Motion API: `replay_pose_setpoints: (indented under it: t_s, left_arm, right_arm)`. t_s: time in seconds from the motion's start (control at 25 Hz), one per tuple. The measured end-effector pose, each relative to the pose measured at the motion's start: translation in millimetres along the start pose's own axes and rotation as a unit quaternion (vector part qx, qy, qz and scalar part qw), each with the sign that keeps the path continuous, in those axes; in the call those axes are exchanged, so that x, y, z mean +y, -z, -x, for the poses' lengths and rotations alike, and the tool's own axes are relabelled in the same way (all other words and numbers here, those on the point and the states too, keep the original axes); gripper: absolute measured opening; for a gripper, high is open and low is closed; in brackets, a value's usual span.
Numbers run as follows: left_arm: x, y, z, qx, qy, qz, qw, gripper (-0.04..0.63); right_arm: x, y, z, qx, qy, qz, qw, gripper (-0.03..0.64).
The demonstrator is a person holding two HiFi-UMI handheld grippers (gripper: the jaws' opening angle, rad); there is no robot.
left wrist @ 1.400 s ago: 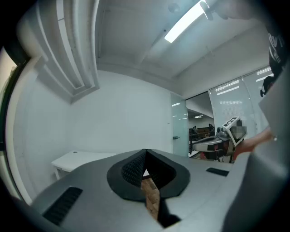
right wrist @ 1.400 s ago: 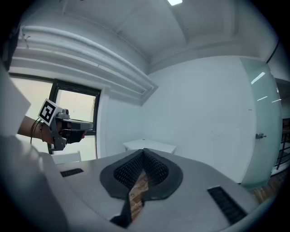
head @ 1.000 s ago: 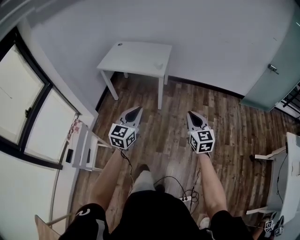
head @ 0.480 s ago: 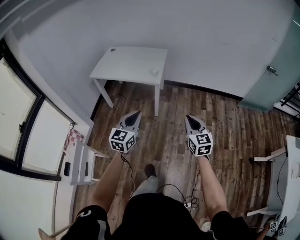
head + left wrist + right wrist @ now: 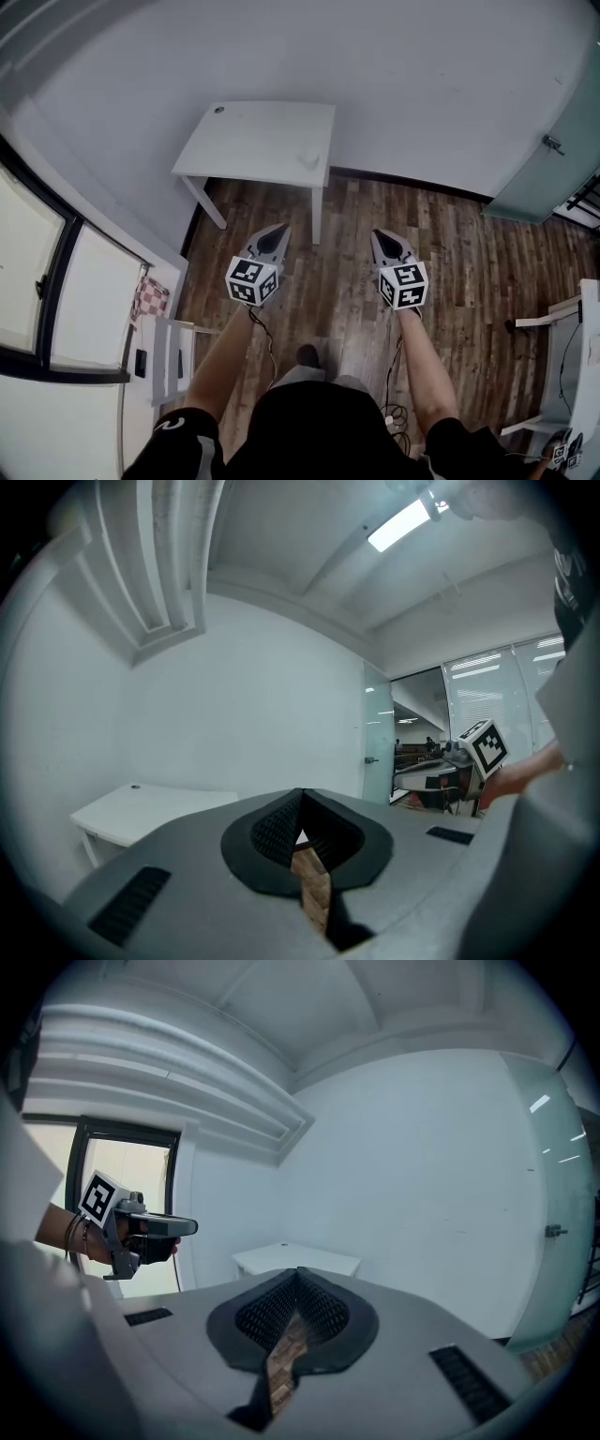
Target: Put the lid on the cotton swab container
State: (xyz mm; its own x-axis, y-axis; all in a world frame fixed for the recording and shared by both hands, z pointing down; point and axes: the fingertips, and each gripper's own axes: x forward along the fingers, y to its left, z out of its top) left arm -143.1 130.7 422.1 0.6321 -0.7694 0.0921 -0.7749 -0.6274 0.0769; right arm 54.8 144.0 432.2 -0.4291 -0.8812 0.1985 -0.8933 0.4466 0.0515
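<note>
Cotton swab container (image 5: 307, 157): taken to be the small pale item near the right edge of the white table (image 5: 253, 141), upper centre of the head view, though it is too small to confirm. A small dark round item (image 5: 218, 110) lies at the table's far left corner, well apart from it; what it is cannot be told. Left gripper (image 5: 278, 228): mid-frame, left of centre, over the wooden floor (image 5: 328, 300), well short of the table; its own view shows the jaws clenched together with nothing between them, only floor showing beneath. Right gripper (image 5: 382, 234): mid-frame, right of centre, level with the left one and apart from it; jaws likewise pressed together and empty. Each gripper carries a marker cube and is held on a bare forearm. White wall (image 5: 422, 84): behind the table. Glass door (image 5: 553, 159): right edge. Window (image 5: 37, 272): left edge.
</note>
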Motion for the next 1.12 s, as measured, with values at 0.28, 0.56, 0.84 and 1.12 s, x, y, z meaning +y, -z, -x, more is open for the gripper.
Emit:
replay_pose_setpoints:
  t_s: [0.28, 0.56, 0.84, 1.12]
  left_arm:
    - [32, 10, -38, 0.018, -0.002, 0.003, 0.9998, 0.026]
    - [62, 10, -91, 0.020, -0.017, 0.014, 0.9995, 0.026]
    - [86, 9, -156, 0.031, -0.043, 0.021, 0.9984, 0.026]
    - [102, -2, -213, 0.032, -0.081, 0.027, 0.9958, 0.026]
  right_arm:
    - [-20, -3, -47, 0.005, -0.005, -0.004, 1.000, 0.012]
    - [-60, -2, -106, 0.011, -0.023, -0.004, 1.000, 0.012]
    - [-109, -8, -172, 0.015, -0.058, 0.002, 0.998, 0.012]
    - [-152, -17, -231, 0.022, -0.107, 0.014, 0.994, 0.012]
